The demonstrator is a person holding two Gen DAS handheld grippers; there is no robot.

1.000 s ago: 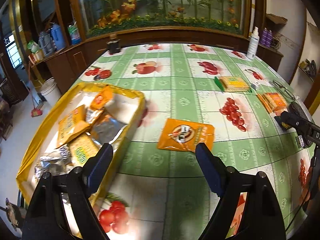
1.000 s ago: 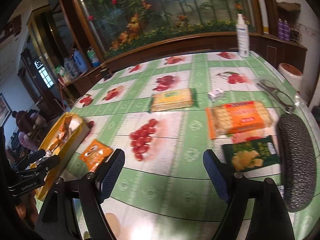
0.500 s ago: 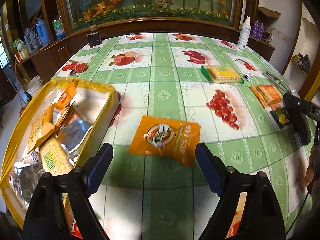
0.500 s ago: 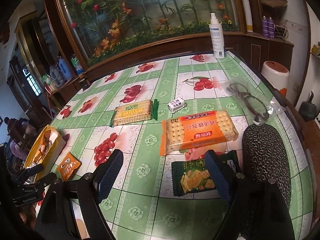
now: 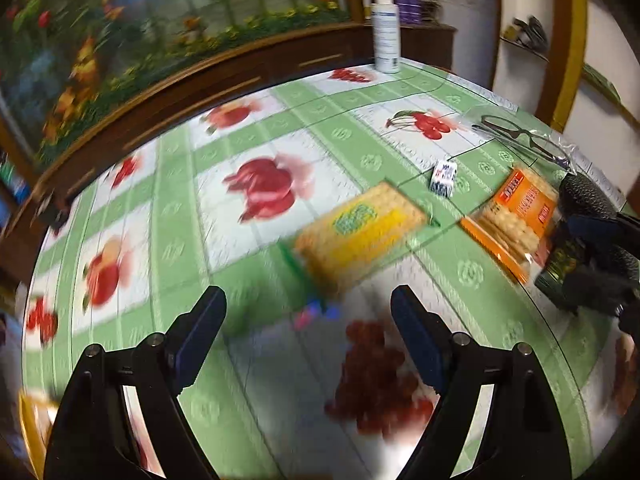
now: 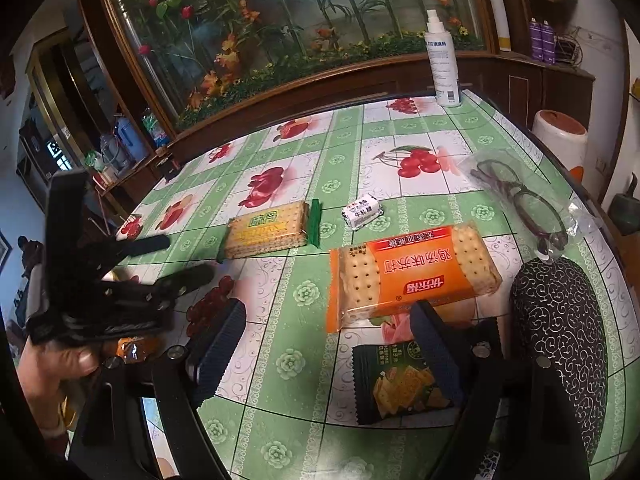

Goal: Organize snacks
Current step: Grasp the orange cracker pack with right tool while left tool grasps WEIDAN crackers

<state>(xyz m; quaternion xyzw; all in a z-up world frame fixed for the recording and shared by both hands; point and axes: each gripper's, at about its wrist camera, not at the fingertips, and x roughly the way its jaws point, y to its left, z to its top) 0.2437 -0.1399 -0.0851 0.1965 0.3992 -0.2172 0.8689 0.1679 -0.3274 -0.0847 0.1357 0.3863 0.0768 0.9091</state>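
Our wide-open, empty left tool (image 5: 308, 316) faces the yellow rectangular cracker packet (image 5: 360, 232), lying diagonally just beyond it, with our right tool (image 6: 328, 344), equally wide and empty, farther off.

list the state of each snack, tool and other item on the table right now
left tool: open, empty
right tool: open, empty, over the green cracker packet
orange cracker pack: sealed, lying flat
yellow cracker pack: sealed, lying flat
small white candy: wrapped
spray bottle: upright
glasses: folded, in clear bag
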